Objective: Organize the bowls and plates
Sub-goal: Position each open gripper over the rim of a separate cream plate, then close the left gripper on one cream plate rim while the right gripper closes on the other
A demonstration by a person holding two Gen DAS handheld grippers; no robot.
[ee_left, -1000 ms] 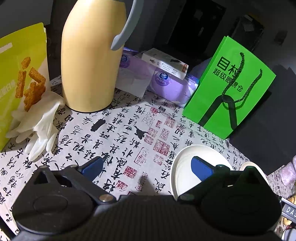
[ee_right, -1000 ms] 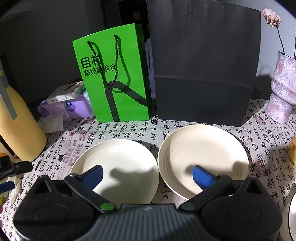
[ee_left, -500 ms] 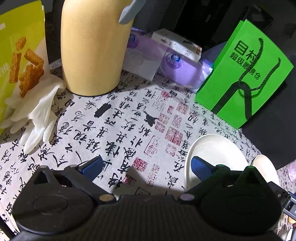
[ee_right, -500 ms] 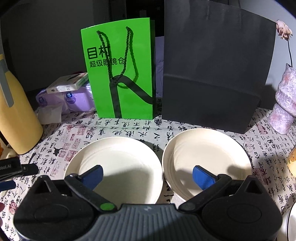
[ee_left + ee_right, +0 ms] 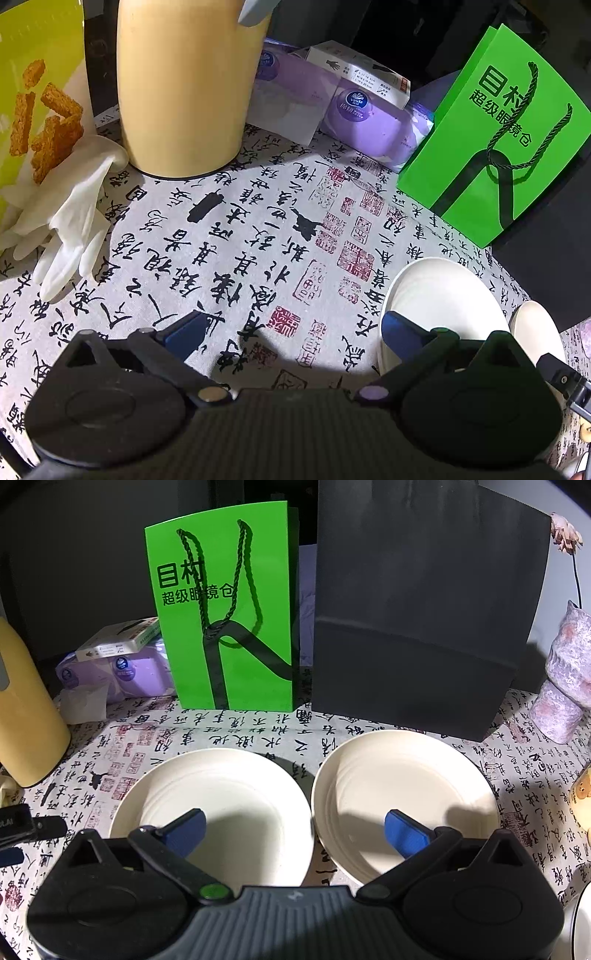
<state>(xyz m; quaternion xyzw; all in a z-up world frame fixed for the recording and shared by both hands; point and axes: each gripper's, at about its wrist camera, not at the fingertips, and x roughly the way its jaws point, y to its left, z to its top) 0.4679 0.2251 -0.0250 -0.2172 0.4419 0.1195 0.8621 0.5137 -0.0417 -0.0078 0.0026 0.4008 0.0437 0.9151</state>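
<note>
Two cream plates lie side by side on the calligraphy-print tablecloth in the right wrist view: a left plate (image 5: 221,801) and a right plate (image 5: 402,794). My right gripper (image 5: 293,829) hovers open just in front of them, one blue pad over each plate, holding nothing. In the left wrist view my left gripper (image 5: 291,332) is open and empty over bare cloth, its right pad at the edge of the left plate (image 5: 443,295). A sliver of the right plate (image 5: 535,325) shows beyond it.
A tall yellow jug (image 5: 184,85), white gloves (image 5: 66,225) and a snack bag (image 5: 33,110) stand at the left. Purple tissue packs (image 5: 362,122), a green paper bag (image 5: 225,620) and a black bag (image 5: 421,627) line the back. A mottled vase (image 5: 565,679) is far right.
The left gripper has tilted down and moved forward, so the jug and green bag sit higher in view. The right gripper has closed in on the plates. Both stayed open.
</note>
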